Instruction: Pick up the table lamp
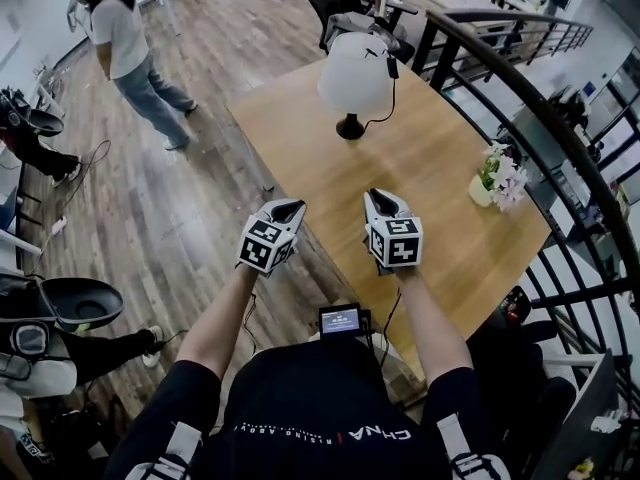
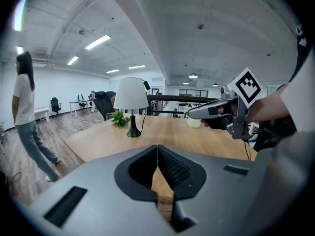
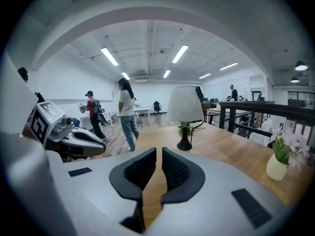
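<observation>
Clearly the lamp (image 1: 356, 78) stands upright at the far end of the surface (image 1: 440, 208), well apart from the left gripper (image 1: 289, 208) and right gripper (image 1: 376, 198), whose jaws are clenched on nothing, so they should open early and aim at its slim stem (image 3: 185, 132).

- The table lamp (image 1: 357, 76), a white shade on a black base, stands at the far side of the wooden desk (image 1: 440, 208), with a black cord hanging beside it.
- The left tongs (image 1: 288, 210) and right tongs (image 1: 377, 200) are held side by side at the desk's near edge, well apart from the lamp, and both point toward it.
- A small flower pot (image 1: 497, 180) sits near the desk's right edge, by a black railing (image 1: 545, 118).
- A person (image 1: 125, 48) stands on the wood floor (image 1: 150, 218) at the upper left.
</observation>
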The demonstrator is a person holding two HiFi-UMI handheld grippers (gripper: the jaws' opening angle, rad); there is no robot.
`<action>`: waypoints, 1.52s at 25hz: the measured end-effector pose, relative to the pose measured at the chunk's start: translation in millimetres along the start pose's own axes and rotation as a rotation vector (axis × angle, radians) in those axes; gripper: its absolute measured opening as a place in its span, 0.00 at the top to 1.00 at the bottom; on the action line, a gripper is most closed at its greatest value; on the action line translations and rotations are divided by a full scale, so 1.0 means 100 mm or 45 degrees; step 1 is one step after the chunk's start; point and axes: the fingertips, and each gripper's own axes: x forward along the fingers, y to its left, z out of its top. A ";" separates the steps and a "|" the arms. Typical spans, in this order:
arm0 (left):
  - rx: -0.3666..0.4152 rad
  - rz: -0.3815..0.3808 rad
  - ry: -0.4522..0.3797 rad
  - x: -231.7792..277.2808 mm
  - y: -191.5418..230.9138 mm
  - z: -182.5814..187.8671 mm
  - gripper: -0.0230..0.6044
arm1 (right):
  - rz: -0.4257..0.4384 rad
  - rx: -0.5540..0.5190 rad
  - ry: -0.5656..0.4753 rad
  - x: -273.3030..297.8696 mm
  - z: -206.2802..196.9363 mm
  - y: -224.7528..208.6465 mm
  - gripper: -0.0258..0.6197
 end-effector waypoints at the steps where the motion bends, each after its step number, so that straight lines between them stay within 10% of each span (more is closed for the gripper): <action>1: 0.001 0.003 0.000 0.07 0.04 0.05 0.93 | 0.003 0.007 0.001 0.06 0.02 -0.07 0.87; 22: 0.028 -0.237 -0.111 0.61 0.67 0.61 0.93 | -0.093 -0.055 -0.028 0.65 0.79 -0.29 0.87; 38: -0.028 -0.306 -0.172 0.65 0.79 0.70 0.93 | 0.060 -0.051 0.022 0.75 0.81 -0.10 0.87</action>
